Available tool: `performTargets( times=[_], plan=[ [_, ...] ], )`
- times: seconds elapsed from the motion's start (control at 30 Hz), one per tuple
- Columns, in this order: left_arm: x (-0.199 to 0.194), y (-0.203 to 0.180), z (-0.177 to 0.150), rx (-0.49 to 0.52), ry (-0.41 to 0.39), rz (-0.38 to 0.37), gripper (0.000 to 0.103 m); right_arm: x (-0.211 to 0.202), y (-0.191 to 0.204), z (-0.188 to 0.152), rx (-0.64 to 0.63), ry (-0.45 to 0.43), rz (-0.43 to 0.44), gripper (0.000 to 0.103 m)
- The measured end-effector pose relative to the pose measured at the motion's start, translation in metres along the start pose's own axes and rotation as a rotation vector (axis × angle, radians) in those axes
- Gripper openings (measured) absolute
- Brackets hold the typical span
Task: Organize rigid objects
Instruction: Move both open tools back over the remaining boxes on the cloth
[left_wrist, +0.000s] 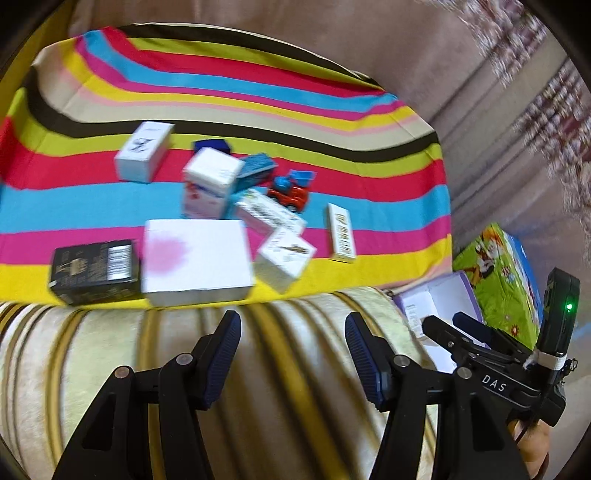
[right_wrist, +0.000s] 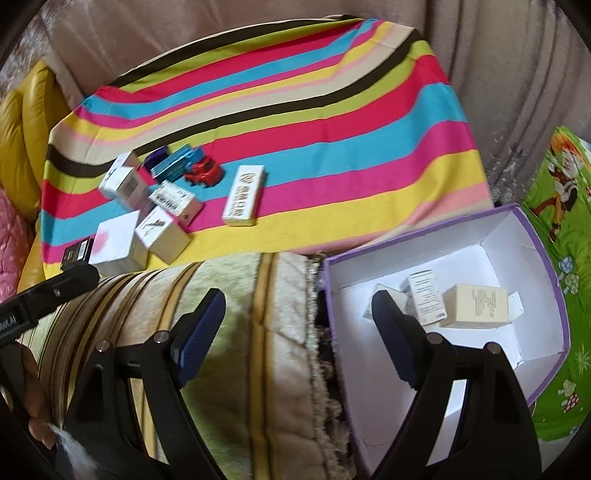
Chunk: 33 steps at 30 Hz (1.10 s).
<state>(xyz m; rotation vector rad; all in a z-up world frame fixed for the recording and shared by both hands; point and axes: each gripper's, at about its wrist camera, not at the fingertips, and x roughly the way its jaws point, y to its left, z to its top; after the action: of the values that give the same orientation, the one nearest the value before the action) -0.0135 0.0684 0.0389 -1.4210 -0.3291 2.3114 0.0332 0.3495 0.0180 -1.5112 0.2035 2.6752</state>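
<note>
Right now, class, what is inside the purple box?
Inside the purple box lie two small cartons: a white one and a cream one. The right gripper's finger hides part of the floor.

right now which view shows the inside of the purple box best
The right wrist view: the purple box lies open, with small cartons visible on its white floor. The left wrist view catches only its near corner, behind the right gripper.

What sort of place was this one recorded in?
Probably a home living room: a striped cloth spread over upholstered seating holds small boxes and a red toy car, with a plush striped cushion in front and a purple-edged cardboard box beside it.
</note>
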Motion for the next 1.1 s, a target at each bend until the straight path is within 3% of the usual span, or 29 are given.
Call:
performTargets(
  times=[0.47, 0.7, 0.9, 1.1],
  plan=[
    [-0.023, 0.062, -0.005, -0.128, -0.039, 0.056, 0.064, 0.005, 0.042, -0.001, -0.145, 0.027, 0.002, 0.084],
    [-0.025, 0.085, -0.004, -0.189, -0.037, 0.104, 0.074, 0.012, 0.063, 0.002, -0.218, 0.053, 0.034, 0.084],
    [-0.025, 0.095, 0.002, -0.185, -0.038, 0.171, 0.083, 0.024, 0.081, 0.008, -0.272, 0.069, 0.056, 0.084],
    [-0.015, 0.105, 0.013, -0.169, -0.009, 0.226, 0.085, 0.039, 0.093, 0.017, -0.294, 0.088, 0.085, 0.084]
  ],
)
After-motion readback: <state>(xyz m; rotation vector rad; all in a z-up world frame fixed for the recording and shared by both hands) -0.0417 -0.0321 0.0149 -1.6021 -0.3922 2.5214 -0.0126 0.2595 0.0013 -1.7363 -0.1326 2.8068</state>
